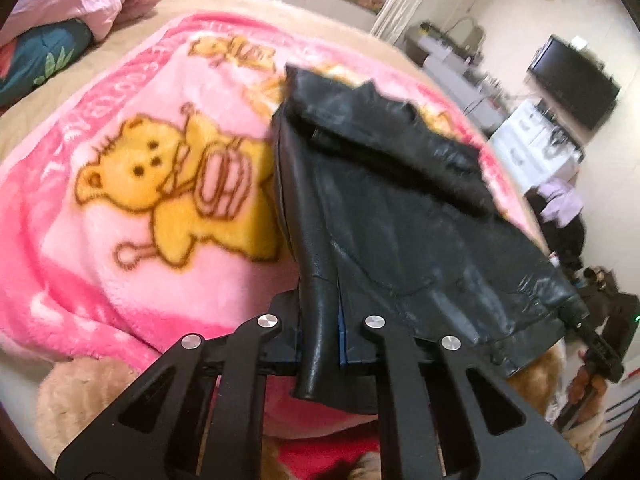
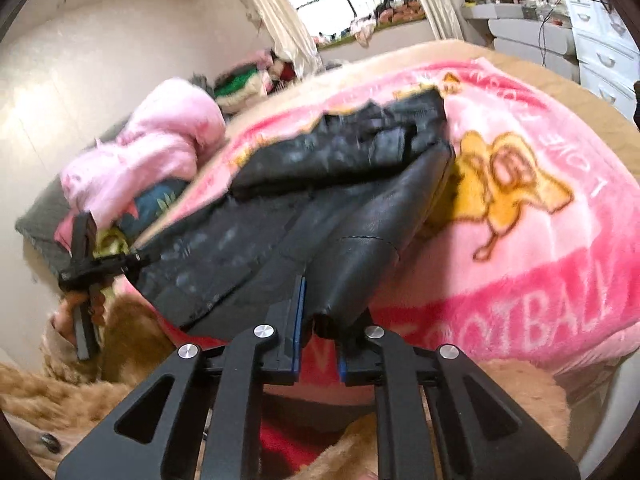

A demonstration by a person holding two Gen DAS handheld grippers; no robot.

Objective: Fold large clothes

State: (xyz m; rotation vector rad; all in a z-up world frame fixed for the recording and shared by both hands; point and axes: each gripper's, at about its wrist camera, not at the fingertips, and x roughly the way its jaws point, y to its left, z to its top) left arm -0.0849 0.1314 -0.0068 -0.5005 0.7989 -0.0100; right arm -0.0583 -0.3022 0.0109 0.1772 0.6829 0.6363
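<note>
Fluffy pink blanket (image 1: 120,240), glossy black leather jacket (image 1: 380,220), both tools clamped.

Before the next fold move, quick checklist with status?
1. Left gripper shut on the black leather jacket hem: ok.
2. Right gripper shut on the other hem corner: ok.
3. Near hem lifted off the pink bear blanket: ok.
4. Sleeve folded across the jacket's far end: ok.
5. Hem taut between the grippers: cannot tell.
6. Collar end lying flat: cannot tell, blurred.
</note>
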